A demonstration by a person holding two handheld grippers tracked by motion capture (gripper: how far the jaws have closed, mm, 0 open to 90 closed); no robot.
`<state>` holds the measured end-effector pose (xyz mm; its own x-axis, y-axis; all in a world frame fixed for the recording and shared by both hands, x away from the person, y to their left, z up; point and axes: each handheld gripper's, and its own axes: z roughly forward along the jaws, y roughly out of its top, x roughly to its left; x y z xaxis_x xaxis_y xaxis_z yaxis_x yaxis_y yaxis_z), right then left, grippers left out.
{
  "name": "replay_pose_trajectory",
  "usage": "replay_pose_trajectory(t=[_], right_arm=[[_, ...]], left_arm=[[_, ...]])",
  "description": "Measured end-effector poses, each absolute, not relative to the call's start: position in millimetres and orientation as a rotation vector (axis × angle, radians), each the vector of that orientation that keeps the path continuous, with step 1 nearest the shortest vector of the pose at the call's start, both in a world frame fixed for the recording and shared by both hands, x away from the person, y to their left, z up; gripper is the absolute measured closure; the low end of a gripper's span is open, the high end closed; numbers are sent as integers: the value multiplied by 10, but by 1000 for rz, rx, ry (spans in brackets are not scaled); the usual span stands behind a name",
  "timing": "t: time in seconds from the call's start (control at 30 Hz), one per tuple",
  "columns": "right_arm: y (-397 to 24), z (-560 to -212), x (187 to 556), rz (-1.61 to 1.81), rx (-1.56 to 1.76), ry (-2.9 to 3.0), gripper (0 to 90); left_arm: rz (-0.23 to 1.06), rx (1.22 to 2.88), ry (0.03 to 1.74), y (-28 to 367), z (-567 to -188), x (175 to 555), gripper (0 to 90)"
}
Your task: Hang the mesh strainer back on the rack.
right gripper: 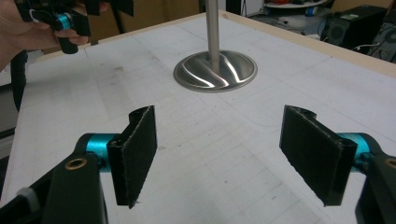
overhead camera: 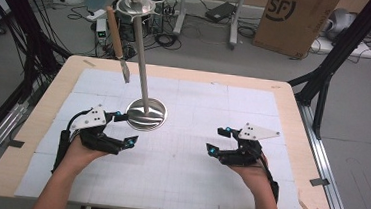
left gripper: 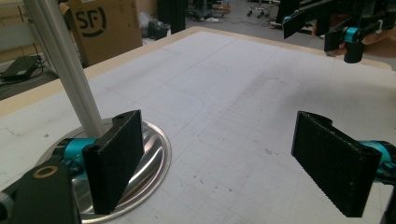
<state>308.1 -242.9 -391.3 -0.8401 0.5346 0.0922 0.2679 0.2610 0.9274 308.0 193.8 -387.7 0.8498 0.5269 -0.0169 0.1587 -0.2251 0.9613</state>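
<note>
High view: a metal stand (overhead camera: 146, 114) sits on the table (overhead camera: 284, 99), its round base on the white gridded mat (overhead camera: 194, 160) left of centre. A slim pole rises from the base to a disc-shaped top with a ball finial. A wooden-handled tool (overhead camera: 116, 41) hangs from the rim of that top, blade end down, clear of the mat.

The left gripper (overhead camera: 123, 127) rests low over the mat just beside the base, on its near-left side. Its jaws stand apart with nothing between them. The left gripper view confirms this: the left gripper (left gripper: 224, 163) shows both pads spread wide over bare mat, and one pad overlaps the rim of the stand (left gripper: 154, 154) in the picture; whether it touches the rim cannot be told.

The right gripper (overhead camera: 219, 139) lies well apart from the stand, on the right half of the mat, jaws pointing toward the centre. In the right gripper view, the right gripper (right gripper: 217, 154) has its jaws released and wide, holding nothing, with the stand (right gripper: 215, 71) ahead and the left gripper (right gripper: 70, 23) at upper left.

Both hands grip the tool bodies from below the frame edge. A cardboard box (overhead camera: 293, 17) and cables lie on the floor beyond the table.
</note>
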Motion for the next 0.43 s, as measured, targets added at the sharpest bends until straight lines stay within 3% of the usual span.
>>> replay_pose_trajectory(t=[0.43], right_arm=[[-2468,-3929,3061,1610,757,2288,268]], left_arm=[[364,1794,515,1882,-3874,3087,176]])
